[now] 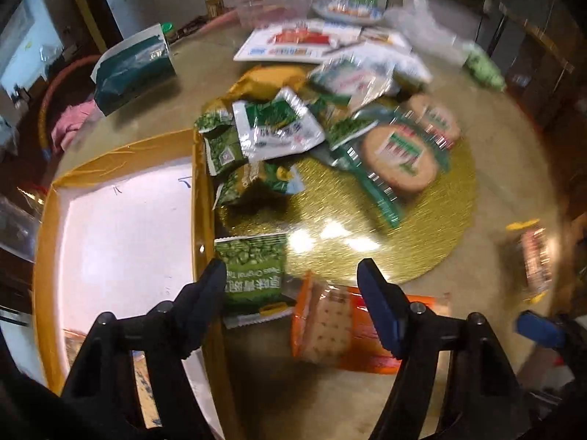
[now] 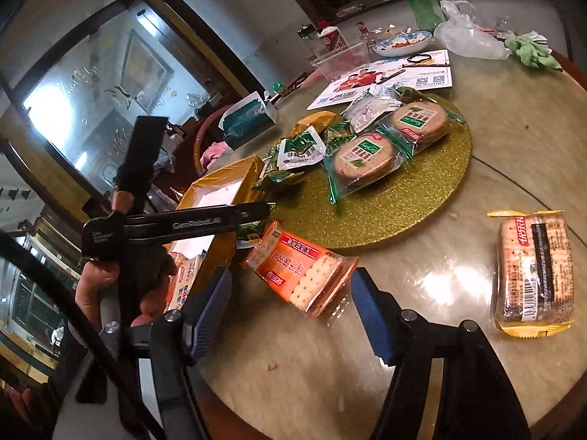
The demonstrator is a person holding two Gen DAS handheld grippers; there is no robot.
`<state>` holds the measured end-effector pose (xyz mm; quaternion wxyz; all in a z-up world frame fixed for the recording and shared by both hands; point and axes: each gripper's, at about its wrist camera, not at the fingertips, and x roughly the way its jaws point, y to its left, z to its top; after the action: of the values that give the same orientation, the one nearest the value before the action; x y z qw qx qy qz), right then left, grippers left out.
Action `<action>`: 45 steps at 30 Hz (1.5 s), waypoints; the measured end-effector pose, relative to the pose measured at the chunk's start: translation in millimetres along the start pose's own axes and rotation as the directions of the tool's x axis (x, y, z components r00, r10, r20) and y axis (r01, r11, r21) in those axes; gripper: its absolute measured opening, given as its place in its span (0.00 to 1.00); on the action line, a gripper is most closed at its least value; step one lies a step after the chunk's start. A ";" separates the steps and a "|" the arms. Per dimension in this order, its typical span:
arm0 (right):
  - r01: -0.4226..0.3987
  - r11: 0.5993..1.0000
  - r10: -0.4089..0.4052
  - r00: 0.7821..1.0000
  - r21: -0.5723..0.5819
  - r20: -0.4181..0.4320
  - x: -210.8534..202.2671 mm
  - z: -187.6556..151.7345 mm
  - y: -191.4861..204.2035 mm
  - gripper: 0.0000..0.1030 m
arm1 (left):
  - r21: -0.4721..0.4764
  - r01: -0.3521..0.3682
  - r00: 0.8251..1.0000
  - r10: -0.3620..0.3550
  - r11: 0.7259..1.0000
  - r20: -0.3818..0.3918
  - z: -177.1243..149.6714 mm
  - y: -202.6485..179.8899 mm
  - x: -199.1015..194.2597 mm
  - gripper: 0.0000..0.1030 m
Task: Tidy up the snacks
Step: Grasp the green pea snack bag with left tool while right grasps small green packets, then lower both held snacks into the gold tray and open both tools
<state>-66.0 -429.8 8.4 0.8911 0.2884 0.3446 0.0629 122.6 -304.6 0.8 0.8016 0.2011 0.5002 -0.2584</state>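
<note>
Marble tabletop (image 2: 495, 139) carries a gold mat (image 2: 403, 205) piled with snack packets (image 1: 275, 128). Both the left gripper (image 1: 291, 278) and the right gripper (image 2: 291, 286) hang spread and empty over an orange cracker pack (image 2: 301, 271), right of the gold box (image 1: 200, 190).

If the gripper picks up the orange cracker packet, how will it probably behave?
The orange cracker packet probably feels stiff in the middle, since square crackers fill it. Its glossy film looks slippery, and the crimped ends may flop. A hard squeeze would likely break the crackers.
</note>
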 end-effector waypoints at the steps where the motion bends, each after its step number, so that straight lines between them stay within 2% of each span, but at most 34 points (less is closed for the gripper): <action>1: -0.004 1.000 0.004 1.000 0.001 0.002 0.2 -0.1 -0.6 0.66 | -0.008 -0.010 1.000 0.010 1.000 -0.029 1.6 1.9 7.6 0.72; 7: -0.023 0.999 0.023 1.000 0.028 -0.004 1.1 -1.5 -7.2 0.66 | -0.049 -0.069 0.997 0.067 0.996 -0.023 -1.9 23.9 12.4 0.70; 10: -0.020 0.999 0.021 1.000 0.032 -0.009 2.4 -0.2 -10.1 0.66 | -0.038 -0.092 0.996 0.091 0.995 -0.025 -2.1 20.9 14.5 0.67; 12: -0.018 1.000 0.019 1.000 0.025 -0.013 2.2 -0.6 -7.6 0.63 | -0.033 -0.062 0.997 0.060 0.998 -0.046 -2.1 15.1 19.1 0.47; 16: -0.014 0.999 0.015 1.000 0.035 -0.014 1.2 -2.6 -4.7 0.62 | -0.029 -0.060 0.996 0.058 0.998 -0.068 -0.3 10.7 30.2 0.46; 19: -0.002 0.999 0.003 1.000 0.048 -0.016 0.8 -3.6 -4.1 0.62 | -0.082 -0.034 0.998 0.030 0.996 -0.052 -2.8 21.1 28.4 0.38; 20: -0.001 0.999 0.002 1.000 0.048 -0.017 1.2 -3.5 -3.6 0.62 | -0.095 -0.025 0.999 0.021 0.995 -0.044 -5.3 23.6 23.9 0.38; 22: 0.009 0.999 -0.008 1.000 0.041 -0.020 3.8 -1.3 -0.7 0.61 | -0.117 0.037 0.999 -0.034 0.992 0.030 -13.6 28.7 4.0 0.37; 26: 0.006 1.000 -0.006 0.999 0.008 -0.036 16.4 9.1 11.3 0.52 | -0.182 0.129 0.983 -0.101 0.975 0.156 -41.3 43.8 -45.4 0.37; 28: -0.009 1.000 0.009 0.998 0.007 -0.058 29.7 18.3 15.7 0.48 | -0.215 0.157 0.972 -0.113 0.964 0.205 -55.2 54.2 -64.7 0.37; 30: -0.015 1.000 0.015 0.997 -0.004 -0.074 44.4 27.8 22.5 0.48 | -0.250 0.181 0.957 -0.112 0.951 0.267 -74.0 65.0 -83.8 0.37; 33: -0.029 1.000 0.030 0.993 0.007 -0.111 72.7 44.7 29.7 0.50 | -0.284 0.186 0.944 -0.091 0.941 0.317 -95.7 81.8 -100.3 0.37; 36: 0.000 0.999 0.005 0.990 0.038 -0.141 104.5 63.9 29.8 0.61 | -0.319 0.183 0.945 -0.078 0.930 0.316 -110.4 98.5 -104.2 0.37; 39: 0.020 0.996 -0.002 0.981 0.092 -0.194 136.7 82.1 25.4 0.61 | -0.353 0.165 0.951 -0.053 0.921 0.306 -117.3 114.0 -104.4 0.37; 41: 0.026 0.993 -0.002 0.978 0.114 -0.208 148.2 94.2 25.3 0.61 | -0.363 0.178 0.948 -0.061 0.915 0.311 -120.9 123.9 -102.9 0.37; 43: 0.042 0.995 -0.022 0.977 0.088 -0.213 161.3 109.8 34.6 0.61 | -0.366 0.181 0.949 -0.064 0.913 0.309 -123.4 129.0 -101.2 0.37; 45: 0.091 0.995 -0.081 0.975 0.042 -0.207 172.3 123.8 43.1 0.61 | -0.372 0.192 0.948 -0.072 0.908 0.311 -125.5 133.5 -100.6 0.37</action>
<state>148.3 -398.9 6.7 0.8450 0.2881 0.4483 0.0448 80.3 -105.4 47.9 0.8707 -0.0404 0.4315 -0.2325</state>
